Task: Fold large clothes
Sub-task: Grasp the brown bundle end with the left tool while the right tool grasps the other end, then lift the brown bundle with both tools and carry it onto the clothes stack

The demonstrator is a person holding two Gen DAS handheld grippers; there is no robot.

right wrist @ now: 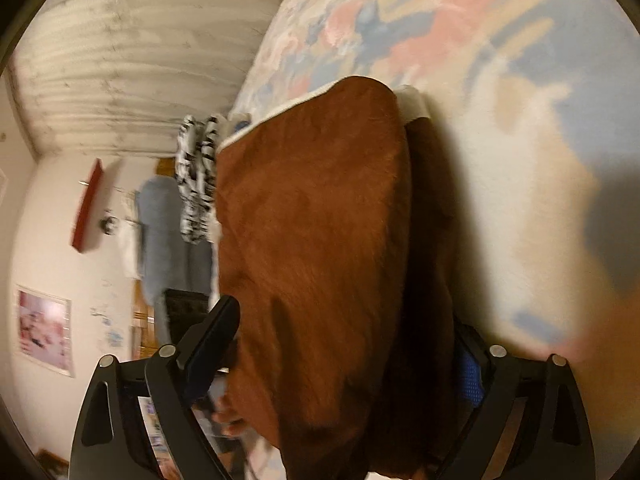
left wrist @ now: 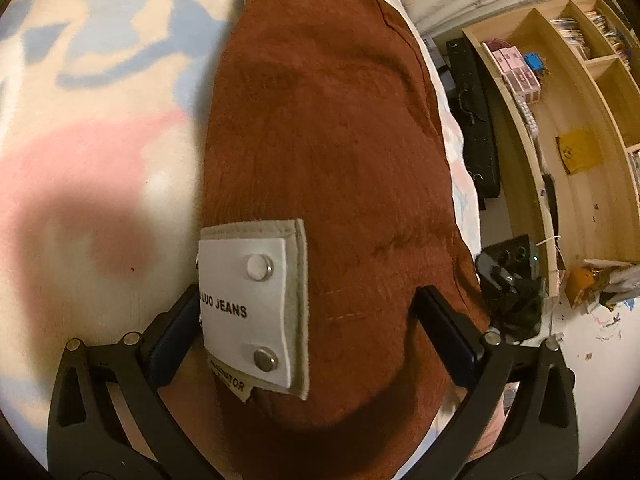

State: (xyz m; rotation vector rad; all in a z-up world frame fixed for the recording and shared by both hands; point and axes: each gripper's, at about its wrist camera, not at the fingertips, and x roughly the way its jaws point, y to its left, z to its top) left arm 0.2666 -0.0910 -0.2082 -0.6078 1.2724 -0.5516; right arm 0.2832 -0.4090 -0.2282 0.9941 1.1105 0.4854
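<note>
The brown garment (left wrist: 328, 152), a suede-like piece with a white label patch (left wrist: 248, 304) reading "LUO JEANS", is lying on the bed (left wrist: 92, 128) over its pastel floral cover, close to the bed's edge.

The left gripper (left wrist: 308, 320) is standing with jaws wide, one finger at each side of the garment's near end; the label patch is sitting between them. Its fingers are not pinching the cloth.

The right gripper (right wrist: 344, 356) is also showing wide jaws, straddling the opposite end, where the cloth is appearing doubled, a darker layer under the upper one. Whether its far finger is under the cloth, I cannot tell.

The garment's long axis is running straight away from both sets of jaws, along each camera's line of sight, so each gripper is facing one short end. My judgement: the coming fold is turning on that axis. Both grippers are equally near.

The shelf unit (left wrist: 580, 92) is standing beyond the bed.
</note>
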